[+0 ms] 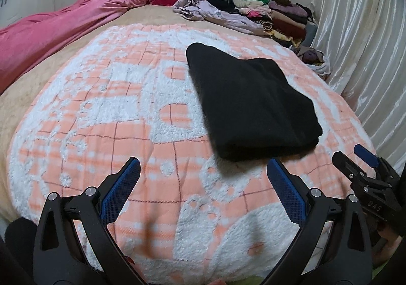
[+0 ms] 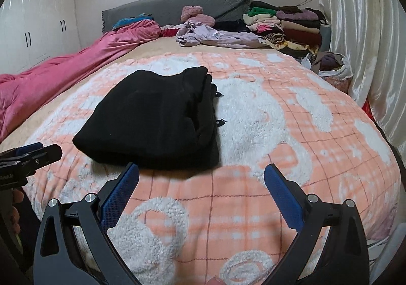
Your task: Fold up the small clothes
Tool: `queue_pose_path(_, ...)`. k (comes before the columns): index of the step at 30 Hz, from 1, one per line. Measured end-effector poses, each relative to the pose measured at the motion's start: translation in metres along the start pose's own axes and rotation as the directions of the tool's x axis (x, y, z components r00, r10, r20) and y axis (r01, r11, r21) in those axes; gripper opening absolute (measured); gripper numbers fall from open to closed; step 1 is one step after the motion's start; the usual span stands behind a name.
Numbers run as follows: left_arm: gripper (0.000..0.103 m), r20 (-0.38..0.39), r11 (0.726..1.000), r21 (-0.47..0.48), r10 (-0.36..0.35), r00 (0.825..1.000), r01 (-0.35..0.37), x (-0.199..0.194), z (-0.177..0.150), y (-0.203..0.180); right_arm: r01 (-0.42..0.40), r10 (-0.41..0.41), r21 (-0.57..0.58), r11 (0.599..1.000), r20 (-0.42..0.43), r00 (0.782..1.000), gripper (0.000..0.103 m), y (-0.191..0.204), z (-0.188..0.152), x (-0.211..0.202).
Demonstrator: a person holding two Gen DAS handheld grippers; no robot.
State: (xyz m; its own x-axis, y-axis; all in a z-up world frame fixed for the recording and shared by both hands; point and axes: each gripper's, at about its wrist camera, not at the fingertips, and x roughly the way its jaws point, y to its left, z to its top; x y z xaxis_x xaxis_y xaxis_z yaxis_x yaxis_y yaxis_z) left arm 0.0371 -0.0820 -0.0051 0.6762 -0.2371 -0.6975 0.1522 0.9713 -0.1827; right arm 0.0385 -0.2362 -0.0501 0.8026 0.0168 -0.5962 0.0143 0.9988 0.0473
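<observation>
1. The black garment lies folded on the peach-and-white blanket, on the bed
2. The left tongs gape wide, empty
3. The right tongs gape wide, empty, just short of it

I can read very little from here. In my left wrist view, the right hand-held gripper sits off to the right of my own fingers, and its black body carries small embossed letters that look like "DAS"; I can't be sure of the first letter. In my right wrist view, the left hand-held gripper pokes in from the left edge, and pale lettering on its body is cut off and too blurred to read. I can make out no other lettering.
</observation>
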Motion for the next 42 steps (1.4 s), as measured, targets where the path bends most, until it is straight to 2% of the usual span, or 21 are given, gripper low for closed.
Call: queue_pose_path(42,0.093,0.005,1.000,0.000,0.015,1.000,-0.015,-0.013,-0.002,0.001,-0.008,0.008,-0.005,1.000,-0.007,1.000,0.098,0.004,0.001,-0.006)
